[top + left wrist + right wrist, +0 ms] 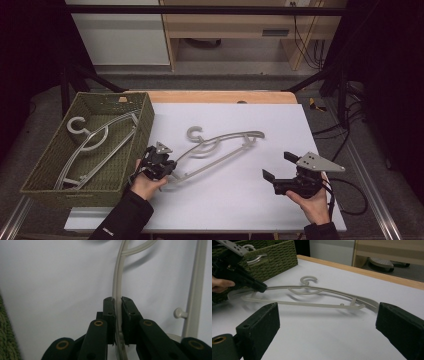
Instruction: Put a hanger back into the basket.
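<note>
White sheeting covers the table [280, 210], with a wooden edge at twelve o'clock and dark floor around it. At nine o'clock sits a green woven basket [47, 170], and one pale hanger [95, 142] already lies inside it. A second hanger [220, 147] lies near the middle of the sheet, its hook toward twelve o'clock and its far end toward two o'clock.

At seven o'clock the left gripper [167, 167] is clenched on that hanger's near end; in the left gripper view the thin curved arm of the hanger [117, 282] runs straight up between the two black pads [109, 312], which press on it from both sides. The right gripper [278, 166], at five o'clock, stands released with nothing between its wide jaws, well apart from the hanger.

By the look of it the step in hand is the pickup, with the grip made and the lift not yet done. The next move calls for raising the held end so the far end and the hook clear the sheet, then carrying it toward nine o'clock over the basket wall. Gripped at one tip, the long hanger may swing or twist.
</note>
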Demonstrator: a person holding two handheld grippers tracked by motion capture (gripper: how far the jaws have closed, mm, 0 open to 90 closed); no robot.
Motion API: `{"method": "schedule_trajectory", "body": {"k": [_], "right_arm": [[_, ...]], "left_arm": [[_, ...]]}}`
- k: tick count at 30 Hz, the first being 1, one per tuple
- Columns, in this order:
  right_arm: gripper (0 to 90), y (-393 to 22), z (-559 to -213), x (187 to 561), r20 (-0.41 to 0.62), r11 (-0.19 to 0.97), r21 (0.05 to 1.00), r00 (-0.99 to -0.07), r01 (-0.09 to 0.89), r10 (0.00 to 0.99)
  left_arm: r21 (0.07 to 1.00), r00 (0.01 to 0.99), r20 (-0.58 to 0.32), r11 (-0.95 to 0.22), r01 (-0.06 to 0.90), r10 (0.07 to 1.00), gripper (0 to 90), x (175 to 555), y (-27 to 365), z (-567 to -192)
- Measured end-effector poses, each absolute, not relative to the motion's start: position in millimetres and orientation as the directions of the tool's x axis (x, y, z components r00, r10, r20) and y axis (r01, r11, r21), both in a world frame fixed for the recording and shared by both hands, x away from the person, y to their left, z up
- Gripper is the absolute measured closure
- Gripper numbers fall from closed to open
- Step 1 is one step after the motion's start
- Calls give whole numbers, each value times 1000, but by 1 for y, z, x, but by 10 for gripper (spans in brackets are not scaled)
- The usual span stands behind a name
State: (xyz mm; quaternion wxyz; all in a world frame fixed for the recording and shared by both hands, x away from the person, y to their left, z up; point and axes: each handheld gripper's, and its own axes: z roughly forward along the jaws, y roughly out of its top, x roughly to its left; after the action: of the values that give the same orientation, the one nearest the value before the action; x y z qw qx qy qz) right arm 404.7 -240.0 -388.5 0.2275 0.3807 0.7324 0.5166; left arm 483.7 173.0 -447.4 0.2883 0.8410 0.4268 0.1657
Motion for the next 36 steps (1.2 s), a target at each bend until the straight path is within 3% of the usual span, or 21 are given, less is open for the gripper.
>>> {"method": "schedule_trajectory", "body": {"k": [5, 13, 18, 24, 27, 36], "right_arm": [[55, -239, -389, 405, 55, 183, 929, -610, 321, 791], [55, -239, -388, 405, 54, 183, 930, -610, 319, 791], [54, -238, -388, 405, 56, 184, 929, -612, 321, 789], [55, -238, -388, 405, 52, 185, 931, -614, 315, 788], [55, -237, -387, 404, 50, 183, 932, -613, 312, 788], [54, -240, -387, 404, 56, 179, 931, -611, 317, 790]], "left_arm": [[579, 586, 49, -502, 643, 808, 825, 486, 170, -459], [579, 615, 76, -537, 613, 785, 809, 489, 168, -462], [578, 616, 71, -535, 616, 785, 724, 495, 164, -462], [562, 618, 49, -533, 632, 784, 748, 499, 164, -462], [557, 621, 52, -538, 632, 782, 814, 499, 163, -461], [573, 607, 55, -523, 631, 793, 826, 495, 163, -461]]}}
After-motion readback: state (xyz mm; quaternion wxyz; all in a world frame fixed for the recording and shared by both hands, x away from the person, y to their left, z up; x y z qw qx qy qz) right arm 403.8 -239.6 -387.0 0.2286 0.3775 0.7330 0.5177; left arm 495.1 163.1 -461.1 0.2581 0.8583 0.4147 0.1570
